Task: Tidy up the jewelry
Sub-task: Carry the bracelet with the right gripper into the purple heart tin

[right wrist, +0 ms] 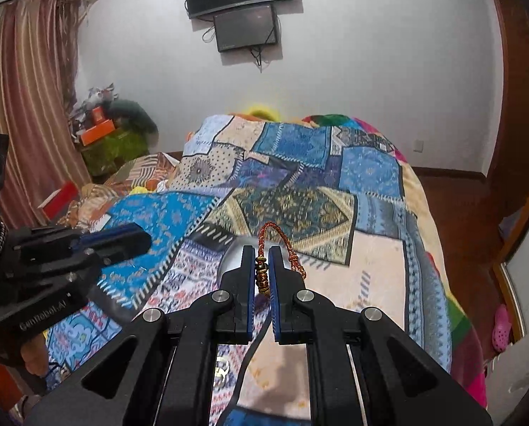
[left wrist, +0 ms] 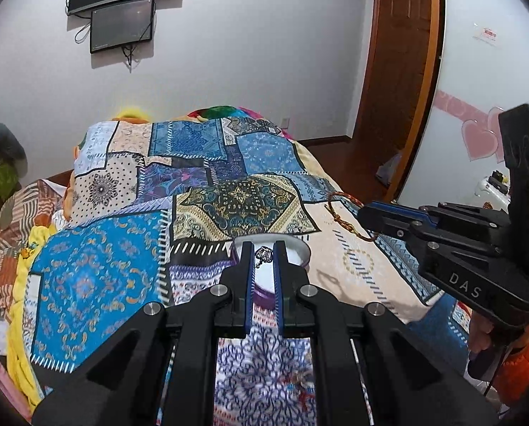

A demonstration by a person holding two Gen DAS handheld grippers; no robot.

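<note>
A white round dish (left wrist: 297, 252) sits on the patchwork bedspread (left wrist: 97, 280). My left gripper (left wrist: 263, 252) is right over the dish, its jaws narrowly apart around a small silver ornament (left wrist: 263, 256) that seems pinched between them. My right gripper (right wrist: 262, 256) is shut on a red-and-gold braided bracelet (right wrist: 276, 234), whose loop sticks up past the fingertips. In the left wrist view the right gripper (left wrist: 365, 217) holds that bracelet (left wrist: 335, 209) to the right of the dish. The dish (right wrist: 230, 259) shows blurred below the right gripper. The left gripper (right wrist: 136, 239) is at the left there.
The bed is covered with the patchwork spread (right wrist: 370, 273) and falls away on the right to a wooden floor (right wrist: 452, 206). A gold item (right wrist: 222, 367) lies on the spread under the right gripper. Cluttered boxes (right wrist: 97, 127) and curtains (right wrist: 26, 99) are at far left.
</note>
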